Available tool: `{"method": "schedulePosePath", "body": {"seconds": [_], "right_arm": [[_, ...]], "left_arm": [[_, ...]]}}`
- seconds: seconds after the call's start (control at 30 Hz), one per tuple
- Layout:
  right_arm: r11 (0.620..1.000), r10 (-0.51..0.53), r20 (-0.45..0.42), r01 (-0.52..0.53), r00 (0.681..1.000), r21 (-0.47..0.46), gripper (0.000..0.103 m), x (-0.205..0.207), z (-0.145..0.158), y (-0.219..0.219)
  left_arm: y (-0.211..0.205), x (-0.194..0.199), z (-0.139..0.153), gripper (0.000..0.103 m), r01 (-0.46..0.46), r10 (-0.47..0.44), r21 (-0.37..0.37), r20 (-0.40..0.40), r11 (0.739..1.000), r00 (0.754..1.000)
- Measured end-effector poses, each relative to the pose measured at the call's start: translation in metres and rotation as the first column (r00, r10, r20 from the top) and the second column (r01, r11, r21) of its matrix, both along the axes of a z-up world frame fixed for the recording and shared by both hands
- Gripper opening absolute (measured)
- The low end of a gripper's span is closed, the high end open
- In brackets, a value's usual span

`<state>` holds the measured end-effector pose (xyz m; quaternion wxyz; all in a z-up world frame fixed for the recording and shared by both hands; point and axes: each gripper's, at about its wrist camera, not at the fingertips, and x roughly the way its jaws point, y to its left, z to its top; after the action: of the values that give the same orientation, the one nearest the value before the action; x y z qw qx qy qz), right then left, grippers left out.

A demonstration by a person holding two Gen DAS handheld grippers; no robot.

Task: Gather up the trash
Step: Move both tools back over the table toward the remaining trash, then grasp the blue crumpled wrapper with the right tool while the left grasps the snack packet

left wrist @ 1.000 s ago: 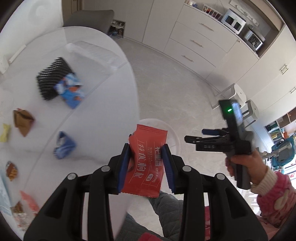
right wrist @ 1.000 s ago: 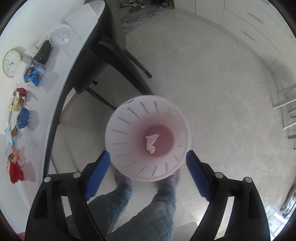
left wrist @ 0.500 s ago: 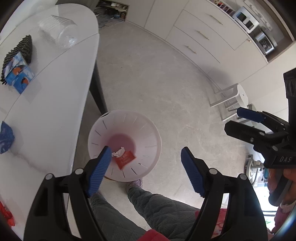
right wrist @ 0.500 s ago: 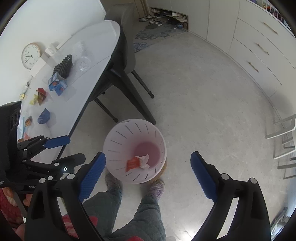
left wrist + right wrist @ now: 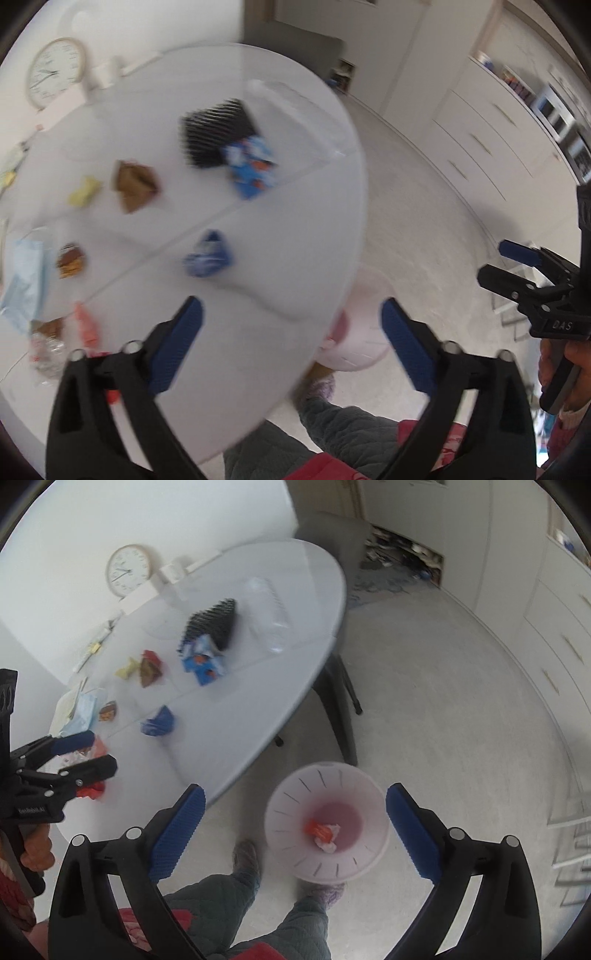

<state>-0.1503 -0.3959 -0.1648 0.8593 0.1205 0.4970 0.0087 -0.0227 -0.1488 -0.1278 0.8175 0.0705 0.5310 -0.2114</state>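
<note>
A pink trash bin (image 5: 327, 821) stands on the floor beside the white table (image 5: 258, 657). In it lie a red wrapper (image 5: 317, 829) and a white paper scrap. My left gripper (image 5: 291, 345) is open and empty above the table's near edge; the bin (image 5: 354, 339) shows partly under that edge. On the table lie a blue wrapper (image 5: 208, 254), a blue-white packet (image 5: 251, 166), a brown wrapper (image 5: 135, 181), a yellow wrapper (image 5: 85, 190) and more scraps at the left. My right gripper (image 5: 295, 825) is open and empty above the bin.
A black ridged tray (image 5: 218, 131) and a clear plastic container (image 5: 295, 110) lie on the table's far part. A clock (image 5: 55, 72) leans on the wall. A chair (image 5: 336, 686) stands by the table. My feet (image 5: 245, 853) are next to the bin.
My left gripper let the red wrapper fall into the bin, then swung left, back over the table. My right gripper drew back and higher, staying open.
</note>
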Motion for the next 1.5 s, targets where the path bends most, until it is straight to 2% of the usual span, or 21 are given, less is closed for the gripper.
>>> {"method": "schedulePosePath", "body": {"seconds": [0.27, 0.47, 0.63, 0.8, 1.07, 1.2, 1.33, 1.43, 1.5], "right_arm": [[0.995, 0.096, 0.05, -0.095, 0.994, -0.01, 0.101, 0.049, 0.012, 0.086], [0.989, 0.146, 0.05, -0.145, 0.988, -0.019, 0.101, 0.084, 0.003, 0.142], [0.981, 0.194, 0.029, -0.193, 0.981, -0.031, 0.101, 0.111, -0.015, 0.177], [0.977, 0.211, -0.016, -0.211, 0.977, -0.012, 0.101, 0.13, -0.038, 0.198], [0.979, 0.203, -0.067, -0.204, 0.977, -0.006, 0.101, 0.145, -0.06, 0.205], [0.98, 0.197, -0.084, -0.198, 0.977, 0.0, 0.101, 0.151, -0.066, 0.201], [0.98, 0.197, -0.098, -0.197, 0.976, 0.003, 0.101, 0.156, -0.07, 0.195], [0.978, 0.205, -0.106, -0.207, 0.973, -0.003, 0.101, 0.16, -0.073, 0.194], [0.977, 0.209, -0.111, -0.211, 0.972, -0.007, 0.101, 0.162, -0.074, 0.193]], "left_arm": [[0.122, 0.044, 0.014, 0.096, -0.146, 0.145, 0.029, 0.036, 0.989, 0.989], [0.185, 0.091, -0.003, 0.096, -0.222, 0.222, 0.005, 0.003, 0.975, 0.975], [0.203, 0.117, -0.025, 0.096, -0.245, 0.245, 0.027, -0.018, 0.969, 0.969], [0.218, 0.136, -0.054, 0.096, -0.27, 0.272, 0.041, -0.073, 0.962, 0.959], [0.216, 0.165, -0.091, 0.096, -0.309, 0.315, 0.067, -0.114, 0.949, 0.942], [0.211, 0.178, -0.108, 0.096, -0.347, 0.356, 0.084, -0.146, 0.934, 0.923], [0.205, 0.189, -0.124, 0.083, -0.361, 0.375, 0.103, -0.188, 0.927, 0.908], [0.203, 0.194, -0.136, 0.064, -0.373, 0.391, 0.118, -0.225, 0.92, 0.892], [0.201, 0.195, -0.136, 0.052, -0.372, 0.392, 0.134, -0.203, 0.919, 0.897]]}}
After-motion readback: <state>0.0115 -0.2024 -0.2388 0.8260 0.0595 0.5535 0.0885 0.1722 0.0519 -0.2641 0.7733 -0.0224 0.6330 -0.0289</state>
